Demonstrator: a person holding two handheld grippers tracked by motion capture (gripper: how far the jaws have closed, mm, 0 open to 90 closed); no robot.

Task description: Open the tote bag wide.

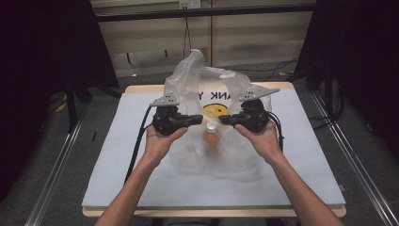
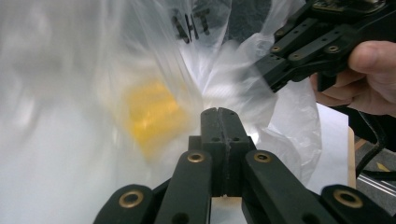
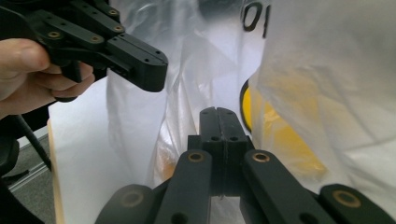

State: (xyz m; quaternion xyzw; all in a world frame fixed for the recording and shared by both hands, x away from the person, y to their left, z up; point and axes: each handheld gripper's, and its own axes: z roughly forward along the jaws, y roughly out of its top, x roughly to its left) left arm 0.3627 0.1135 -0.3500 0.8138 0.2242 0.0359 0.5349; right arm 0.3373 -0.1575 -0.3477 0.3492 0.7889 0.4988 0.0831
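Note:
A thin, clear plastic bag (image 1: 235, 155) printed with a yellow smiley face (image 1: 214, 110) and black letters lies on the table, its handles standing up at the back. Inside it is a small bottle (image 1: 211, 134) with orange contents and a white cap. My left gripper (image 1: 200, 120) and right gripper (image 1: 222, 120) point at each other just over the bag's middle, tips close together above the bottle. In the left gripper view my jaws (image 2: 222, 112) are pressed together with nothing seen between them. The right gripper view shows the same (image 3: 218, 112).
The bag rests on a pale grey mat (image 1: 306, 165) over a wooden tabletop. Dark curtains and stands flank the table, and cables trail on the floor behind. Metal rails run along both sides.

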